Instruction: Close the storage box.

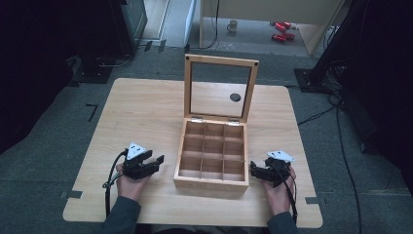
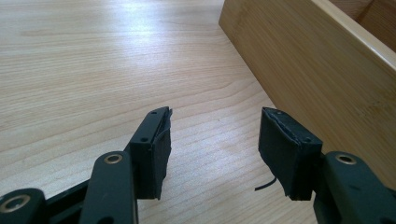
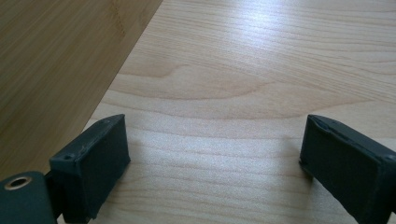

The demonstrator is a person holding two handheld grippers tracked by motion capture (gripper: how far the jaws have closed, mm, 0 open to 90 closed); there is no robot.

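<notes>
While both hand-held grippers (image 1: 157, 163) (image 1: 253, 169) gape empty, the box (image 1: 211, 183) sits on a pale wooden table (image 1: 146, 112).

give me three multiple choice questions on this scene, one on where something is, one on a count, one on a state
1. Where does the wooden box stand relative to the two grippers?
A. between them
B. left of both
C. right of both

2. How many compartments does the box have?
A. four
B. six
C. twelve

3. How is the box's lid?
A. shut flat
B. raised upright
C. lying off on the table

Answers:
1. A: the high view shows the left gripper at the box's left side and the right gripper at its right.
2. C: the dividers form three columns of four rows.
3. B: the glass-paned lid stands up on its hinges at the back edge.
</notes>
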